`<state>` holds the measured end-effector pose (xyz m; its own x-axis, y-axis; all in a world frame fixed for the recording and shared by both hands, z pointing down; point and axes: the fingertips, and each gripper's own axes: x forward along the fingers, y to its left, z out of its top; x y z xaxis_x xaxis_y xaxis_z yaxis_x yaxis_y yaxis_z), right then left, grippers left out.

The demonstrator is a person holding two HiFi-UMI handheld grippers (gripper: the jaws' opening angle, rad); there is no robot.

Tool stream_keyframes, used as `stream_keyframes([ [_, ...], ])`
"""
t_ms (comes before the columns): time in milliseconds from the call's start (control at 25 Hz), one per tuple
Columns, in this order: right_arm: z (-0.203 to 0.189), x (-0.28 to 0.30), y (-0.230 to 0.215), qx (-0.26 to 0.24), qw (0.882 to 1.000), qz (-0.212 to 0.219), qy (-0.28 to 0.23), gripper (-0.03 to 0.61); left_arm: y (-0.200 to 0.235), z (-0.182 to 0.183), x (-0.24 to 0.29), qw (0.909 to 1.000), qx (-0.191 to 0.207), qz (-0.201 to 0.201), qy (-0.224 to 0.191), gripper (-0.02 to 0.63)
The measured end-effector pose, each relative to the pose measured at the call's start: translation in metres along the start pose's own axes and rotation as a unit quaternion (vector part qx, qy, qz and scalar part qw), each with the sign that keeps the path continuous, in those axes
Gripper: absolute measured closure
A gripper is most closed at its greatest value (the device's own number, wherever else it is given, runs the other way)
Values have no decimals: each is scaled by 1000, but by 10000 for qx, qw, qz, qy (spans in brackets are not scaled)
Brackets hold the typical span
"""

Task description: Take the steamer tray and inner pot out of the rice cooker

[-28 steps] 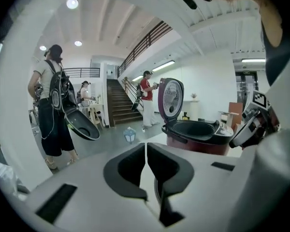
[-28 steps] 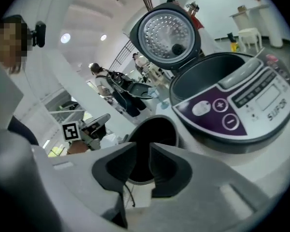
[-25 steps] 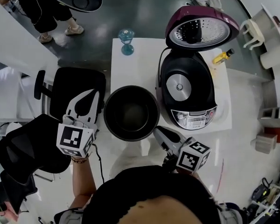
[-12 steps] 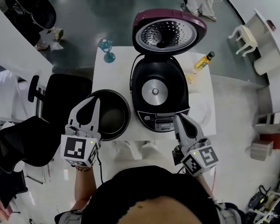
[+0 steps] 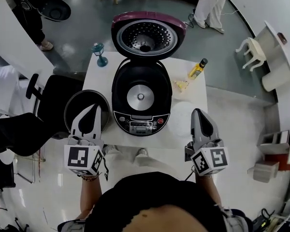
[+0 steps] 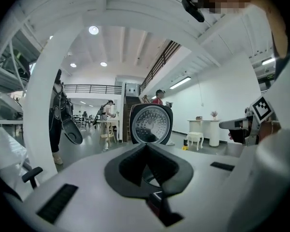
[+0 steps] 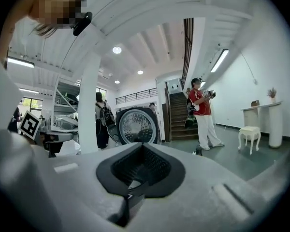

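Note:
The black rice cooker (image 5: 140, 98) stands open on the white table (image 5: 191, 88), its maroon lid (image 5: 145, 35) tipped back and a silver plate showing at the bottom of its well. The dark inner pot (image 5: 79, 105) rests on the table left of the cooker. My left gripper (image 5: 93, 108) hovers over the pot's near right rim, shut and empty. A pale round steamer tray (image 5: 180, 120) lies right of the cooker. My right gripper (image 5: 198, 112) is beside it, shut with nothing held. Both gripper views face the lid (image 6: 150, 123) (image 7: 137, 125) over shut jaws.
A blue goblet (image 5: 100, 53) stands at the table's far left corner and a yellow bottle (image 5: 196, 69) at the far right. A black office chair (image 5: 48, 98) sits left of the table. People stand on the floor beyond. White furniture (image 5: 268, 57) is at the right.
The right gripper has left the pot's near rim, swung right past the cooker's front and rolled upright. The left gripper has shifted a little along the pot. The pot stays on the table.

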<state>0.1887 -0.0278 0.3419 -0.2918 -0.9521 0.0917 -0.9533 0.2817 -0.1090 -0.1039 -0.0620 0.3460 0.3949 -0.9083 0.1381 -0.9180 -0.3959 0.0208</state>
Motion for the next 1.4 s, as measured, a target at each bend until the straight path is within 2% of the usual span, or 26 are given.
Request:
stream_keyframes([
  [200,12,-4,-7,-200,9990,26,-390,574,-29,-1,-8,9999,19,143,-70,611],
  [400,9,-6,-4,-167,9986,2,-510,574,-38,-1,-16,9998,51,182,-51,611],
  [640,-5,-3,5,-129,9993,20,-342,574,-35,-5,-18,9997,80,209,36,611],
  [1000,-7,-5,6,-234,9992,-258,-184,574,-35,-12,-19,9998,123,110,126,611],
  [1400,-17,-3,9,-295,9994,-196,-67,574,-31,-19,-23,9997,131,180,139,611],
])
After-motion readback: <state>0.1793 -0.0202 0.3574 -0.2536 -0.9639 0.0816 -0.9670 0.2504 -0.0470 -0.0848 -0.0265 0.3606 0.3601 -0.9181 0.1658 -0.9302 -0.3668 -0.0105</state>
